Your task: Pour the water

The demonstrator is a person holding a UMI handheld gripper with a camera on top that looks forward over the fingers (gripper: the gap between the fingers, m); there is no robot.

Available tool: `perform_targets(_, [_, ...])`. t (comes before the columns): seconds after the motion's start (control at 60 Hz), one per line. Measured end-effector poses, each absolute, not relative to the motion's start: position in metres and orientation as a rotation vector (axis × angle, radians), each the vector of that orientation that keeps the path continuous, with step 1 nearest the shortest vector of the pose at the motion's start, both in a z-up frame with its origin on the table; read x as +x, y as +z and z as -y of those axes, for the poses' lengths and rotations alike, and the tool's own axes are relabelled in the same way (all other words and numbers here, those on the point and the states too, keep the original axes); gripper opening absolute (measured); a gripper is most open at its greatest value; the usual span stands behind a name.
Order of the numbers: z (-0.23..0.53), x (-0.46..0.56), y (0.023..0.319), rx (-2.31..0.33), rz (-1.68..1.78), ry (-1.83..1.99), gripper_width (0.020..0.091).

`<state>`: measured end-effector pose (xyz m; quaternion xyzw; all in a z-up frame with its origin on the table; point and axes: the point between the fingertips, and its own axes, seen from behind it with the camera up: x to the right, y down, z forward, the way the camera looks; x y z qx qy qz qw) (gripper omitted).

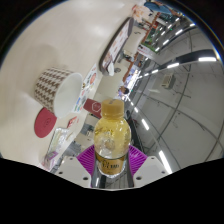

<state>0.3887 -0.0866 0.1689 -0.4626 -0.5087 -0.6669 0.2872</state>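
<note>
Gripping a small clear plastic bottle [113, 135] of yellowish liquid: both pads [93, 160] of the gripper [112, 162] press on its lower body, one from the left and one from the right, so the jaws are closed on it, not merely around it. Bottle sits squarely between the fingers and rises ahead of them, cap end [113, 104] farthest away. It looks lifted and canted, with the whole scene rolled sideways, so my read is mid-carry or early tilt. Handling judgement: thin-walled plastic, near full, so moderately heavy for its size and top-loaded once tipped; walls will flex under squeeze and the labelled band [112, 157] is smooth, so slip is the risk when rotating. Best hold is where it is now, low on the body at the label, firm but not crushing. A cap appears to be on, though I can't tell for sure; if so, nothing pours until it's off. Likely target is the white cup [50, 88] with a patterned side, to the left and beyond the bottle, not touching it, mouth turned toward the bottle. Shelving or displays [130, 45] lie far behind.
</note>
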Motion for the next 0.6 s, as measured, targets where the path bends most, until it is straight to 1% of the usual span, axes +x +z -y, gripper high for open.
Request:
perform_targets(0.167, [0.084,0.392,0.142,-1.23,1.466,-1.811,0.0413])
perform_targets(0.233, [0.084,0.389,0.143,-1.241,1.46,-1.798,0.0412])
perform_targets(0.333, [0.081,0.385,0.152,-1.279,1.397,-1.736,0.041])
perform_targets(0.467, [0.082,0.388,0.162,-1.504,1.13,-1.46,0.0413])
perform_targets(0.6, [0.084,0.385,0.176,-1.725,0.756,-1.017,0.0411])
